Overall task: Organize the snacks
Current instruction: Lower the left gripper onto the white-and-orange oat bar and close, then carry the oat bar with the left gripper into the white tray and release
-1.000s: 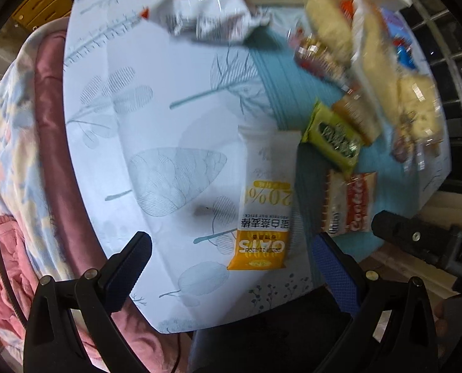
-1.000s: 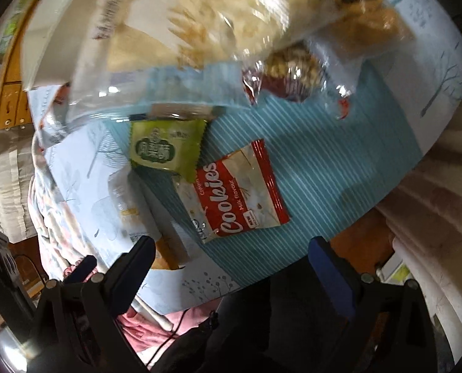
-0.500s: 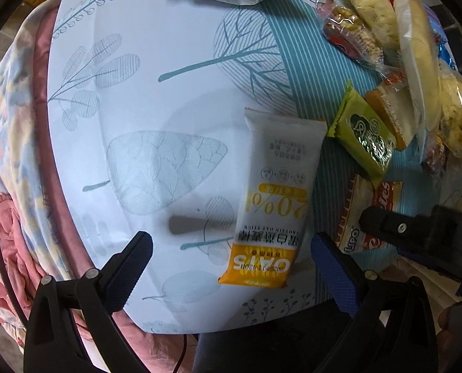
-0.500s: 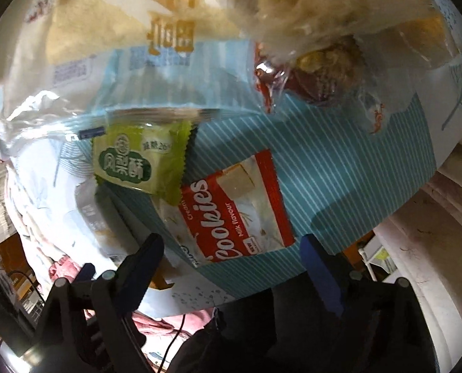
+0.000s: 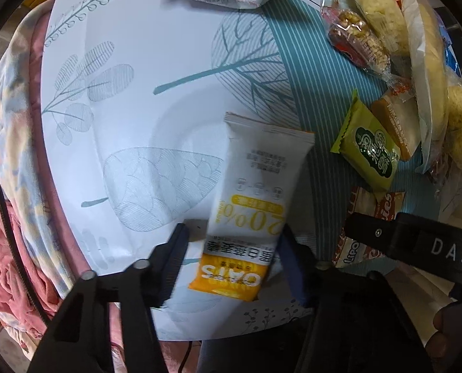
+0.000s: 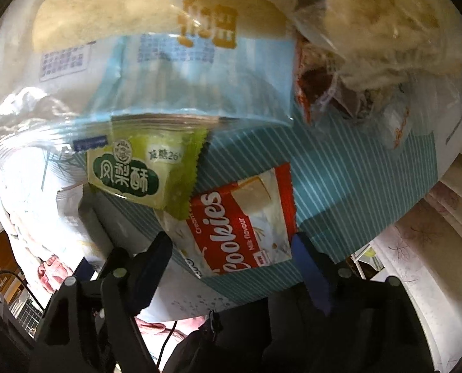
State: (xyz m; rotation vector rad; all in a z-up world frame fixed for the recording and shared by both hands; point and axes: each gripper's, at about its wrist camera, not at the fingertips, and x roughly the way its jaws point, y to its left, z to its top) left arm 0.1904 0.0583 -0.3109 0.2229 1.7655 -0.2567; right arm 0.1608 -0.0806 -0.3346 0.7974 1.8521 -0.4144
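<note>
Oat bar (image 5: 249,211) lies lengthwise between the closing left tool (image 5: 231,258) jaws, not yet pinched; cookie pack (image 6: 240,230) sits inside the narrowing, still-spread right tool (image 6: 231,255).

The oat bar wrapper (image 5: 256,208) reads "OATS" and "20%" (upside down); the red packet (image 6: 243,227) says "Cookies", "Milk flavour"; the other hand-held gripper's body (image 5: 442,248) shows "DAS".

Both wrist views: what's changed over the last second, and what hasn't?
The left gripper came down over the oats bar and its jaws have just been closing; the bar sits between them, grip not clear. The right gripper came down toward the cookies packet, jaws narrowing, not yet on it. Both packets and the green pastry packet stayed put.
</note>
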